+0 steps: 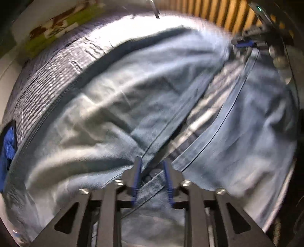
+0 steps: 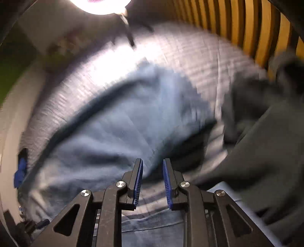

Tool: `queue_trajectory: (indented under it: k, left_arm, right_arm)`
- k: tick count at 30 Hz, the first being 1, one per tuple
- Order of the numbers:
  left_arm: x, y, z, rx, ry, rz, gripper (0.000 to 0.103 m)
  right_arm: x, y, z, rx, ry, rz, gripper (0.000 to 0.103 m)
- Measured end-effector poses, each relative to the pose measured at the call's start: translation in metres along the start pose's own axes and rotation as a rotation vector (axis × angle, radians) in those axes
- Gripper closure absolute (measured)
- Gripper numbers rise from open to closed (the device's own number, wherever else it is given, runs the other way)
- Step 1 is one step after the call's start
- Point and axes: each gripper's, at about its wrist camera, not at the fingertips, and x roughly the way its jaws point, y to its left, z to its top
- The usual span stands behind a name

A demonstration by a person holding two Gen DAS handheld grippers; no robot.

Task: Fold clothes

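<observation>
Light blue jeans (image 1: 117, 106) lie spread over a striped grey bedspread (image 1: 47, 76), their two legs parted with a strip of bedspread between them. My left gripper (image 1: 152, 167) hangs over the crotch seam, its blue pads (image 1: 137, 176) apart with denim seen through the gap. My right gripper (image 1: 245, 44) shows at the top right by the far end of a leg. In the right wrist view the jeans (image 2: 117, 129) are blurred, and my right gripper (image 2: 153, 167) stands open above them with nothing pinched.
A dark grey garment (image 2: 266, 144) lies heaped to the right of the jeans. A yellow slatted wall (image 2: 237, 24) runs behind the bed. A bright lamp (image 2: 100, 5) shines from above. A blue cloth (image 1: 7, 152) sits at the bed's left edge beside a green printed item (image 1: 57, 28).
</observation>
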Motion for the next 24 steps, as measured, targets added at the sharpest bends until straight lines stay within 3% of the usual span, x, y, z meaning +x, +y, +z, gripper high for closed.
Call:
queue_trajectory:
  k: [2,4,5,9,12,16,22,23,24]
  left_arm:
    - [-0.011,0.009,-0.001,-0.033,-0.041,0.056,0.061]
    - [-0.013,0.016,-0.004,-0.061,-0.037,0.095,0.061]
    - [-0.010,0.020,-0.005,-0.076,-0.027,0.118,0.061]
    - [0.008,0.029,-0.008,-0.119,0.030,0.136,0.061]
    - [0.025,0.035,-0.011,-0.132,0.060,0.125,0.061]
    - [0.040,0.040,-0.008,-0.147,0.063,0.102,0.059]
    - [0.046,0.048,-0.005,-0.171,0.052,0.070,0.055]
    - [0.045,0.046,-0.007,-0.174,0.049,0.068,0.055]
    - [0.045,0.046,-0.007,-0.174,0.046,0.068,0.054]
  right_arm:
    - [-0.027,0.005,0.025,-0.058,-0.124,-0.028,0.076]
    - [-0.033,0.007,0.056,-0.078,-0.202,0.018,0.041]
    - [-0.029,0.009,0.073,-0.092,-0.221,0.039,0.036]
    - [0.018,0.015,0.136,-0.130,-0.233,-0.076,0.036]
    - [0.075,0.000,0.176,-0.052,-0.147,-0.084,0.037]
    - [0.126,-0.006,0.196,-0.018,-0.069,-0.041,0.036]
    - [0.169,0.016,0.187,-0.156,0.001,-0.033,0.038]
    - [0.168,0.022,0.182,-0.204,-0.019,-0.050,0.044]
    - [0.166,0.026,0.179,-0.238,-0.022,-0.059,0.067]
